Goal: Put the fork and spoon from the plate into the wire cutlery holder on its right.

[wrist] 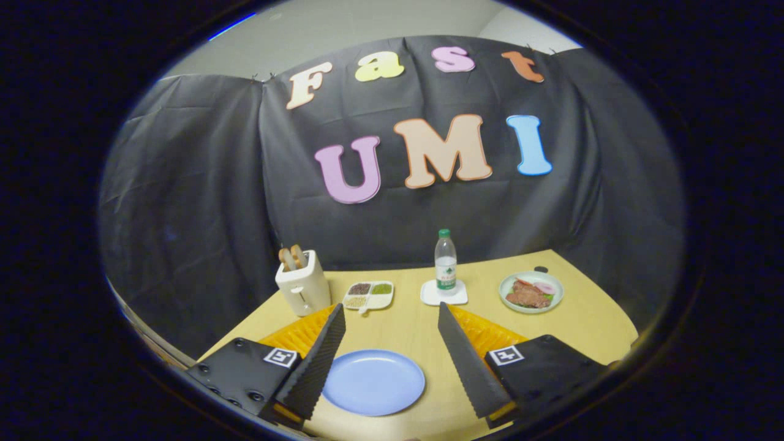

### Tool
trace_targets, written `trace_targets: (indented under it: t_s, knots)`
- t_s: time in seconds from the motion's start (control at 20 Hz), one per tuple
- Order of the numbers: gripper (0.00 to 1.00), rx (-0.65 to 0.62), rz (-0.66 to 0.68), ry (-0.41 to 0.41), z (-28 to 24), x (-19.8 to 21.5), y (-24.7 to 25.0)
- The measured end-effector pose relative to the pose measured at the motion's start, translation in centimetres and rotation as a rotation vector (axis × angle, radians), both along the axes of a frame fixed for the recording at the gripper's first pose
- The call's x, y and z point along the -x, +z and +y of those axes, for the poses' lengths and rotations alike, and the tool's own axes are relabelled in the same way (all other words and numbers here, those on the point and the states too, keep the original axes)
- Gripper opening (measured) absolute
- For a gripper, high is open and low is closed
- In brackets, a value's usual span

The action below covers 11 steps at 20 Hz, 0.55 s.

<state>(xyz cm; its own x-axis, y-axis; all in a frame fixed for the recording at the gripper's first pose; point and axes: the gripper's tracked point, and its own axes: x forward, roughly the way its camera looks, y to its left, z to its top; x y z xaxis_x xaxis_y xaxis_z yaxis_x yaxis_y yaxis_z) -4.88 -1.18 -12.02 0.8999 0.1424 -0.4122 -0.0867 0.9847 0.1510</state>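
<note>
Two jaws held apart, gripping nothing, hover over the blue plate (373,382), which lies bare between them on the worktop (404,327), no fork or spoon on it; toaster (302,283) and bottle (445,260) beyond plate.

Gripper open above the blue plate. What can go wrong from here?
1. The gripper is open, its fingers straddling the blue plate; coming straight down could clip the rim and make the plate skid.
2. The water bottle stands upright on a small coaster just beyond the fingers; overshooting forward could topple it.
</note>
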Motion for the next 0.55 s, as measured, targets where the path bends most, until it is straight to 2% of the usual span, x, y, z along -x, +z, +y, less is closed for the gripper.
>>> trace_targets:
  t_s: [0.3, 0.55]
  knots:
    - [0.97, 0.12, -0.181, -0.072, 0.8, -0.2, 2.2]
    - [0.97, 0.14, -0.207, -0.112, 1.9, -0.2, 2.8]
